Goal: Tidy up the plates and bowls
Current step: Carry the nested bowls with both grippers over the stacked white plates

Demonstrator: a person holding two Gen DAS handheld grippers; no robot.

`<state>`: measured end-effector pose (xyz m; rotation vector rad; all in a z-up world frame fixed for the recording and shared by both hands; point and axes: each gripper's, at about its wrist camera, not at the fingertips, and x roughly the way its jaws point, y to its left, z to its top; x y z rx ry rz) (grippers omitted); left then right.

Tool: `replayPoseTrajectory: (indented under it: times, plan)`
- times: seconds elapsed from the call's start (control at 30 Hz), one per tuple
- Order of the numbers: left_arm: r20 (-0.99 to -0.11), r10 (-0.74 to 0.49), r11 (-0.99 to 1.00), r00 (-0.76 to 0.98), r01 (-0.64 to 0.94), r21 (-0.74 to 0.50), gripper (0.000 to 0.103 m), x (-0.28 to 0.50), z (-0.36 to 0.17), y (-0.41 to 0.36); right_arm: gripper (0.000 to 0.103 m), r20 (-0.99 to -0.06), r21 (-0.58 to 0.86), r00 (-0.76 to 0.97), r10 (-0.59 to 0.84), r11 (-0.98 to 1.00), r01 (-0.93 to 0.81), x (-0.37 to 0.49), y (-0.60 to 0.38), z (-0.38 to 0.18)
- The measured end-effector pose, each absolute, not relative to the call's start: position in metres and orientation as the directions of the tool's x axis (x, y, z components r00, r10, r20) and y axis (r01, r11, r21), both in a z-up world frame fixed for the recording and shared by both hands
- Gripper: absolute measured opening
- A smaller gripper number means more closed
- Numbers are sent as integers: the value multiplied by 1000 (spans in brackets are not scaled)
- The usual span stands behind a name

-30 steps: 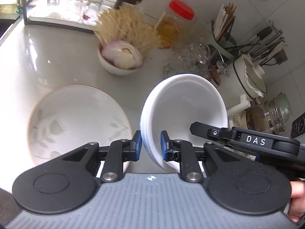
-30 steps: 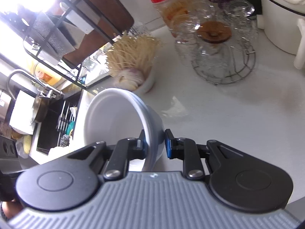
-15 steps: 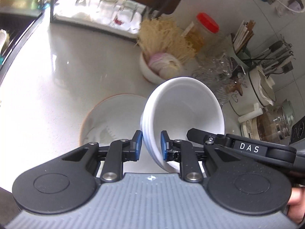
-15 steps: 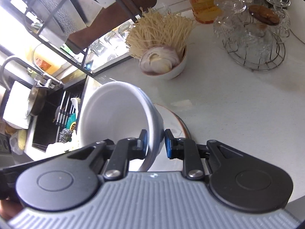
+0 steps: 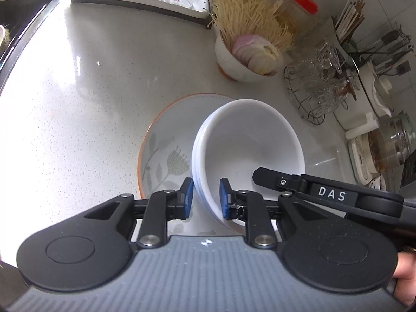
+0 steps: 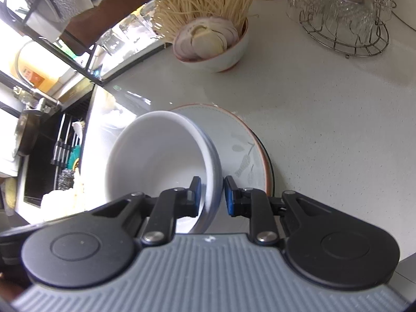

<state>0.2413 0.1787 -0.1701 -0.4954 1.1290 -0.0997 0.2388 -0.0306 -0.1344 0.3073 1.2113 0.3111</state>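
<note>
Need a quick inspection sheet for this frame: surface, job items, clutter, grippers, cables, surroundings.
Surface: white speckled counter, glossy, glare at left.
Job's things: white bowls, a tilted nested stack, over the floral plate with the orange rim.
Clutter: noodle and onion bowl; red-lidded jar; glass dishes in a wire rack.
Grippers: left gripper and right gripper each shut on the stack's rim, opposite sides.
Cables: nothing seen.
Surroundings: sink at the counter's end; utensil holder.

place: home kitchen | cues: sink (image 6: pixel 39 140), stone counter (image 5: pixel 91 91), drying glasses (image 5: pixel 319 78), noodle bowl (image 5: pixel 247 59)
</note>
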Motion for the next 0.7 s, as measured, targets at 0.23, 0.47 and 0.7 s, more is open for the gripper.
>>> replayPoseTrajectory:
  times: [0.23, 0.47, 0.7]
  plan:
    - [-847, -331, 890, 415, -161, -426, 24, 246, -179, 177, 22, -874, 361, 325, 361, 930, -60, 239, -27, -140]
    - [-847, -344, 884, 406, -164, -438, 25, 248, -189, 175, 22, -886, 347, 310, 345, 936, -50, 240, -27, -148]
    - [-850, -334, 892, 407, -156, -425, 28, 251, -188, 174, 24, -882, 354, 317, 349, 934, -44, 237, -28, -147]
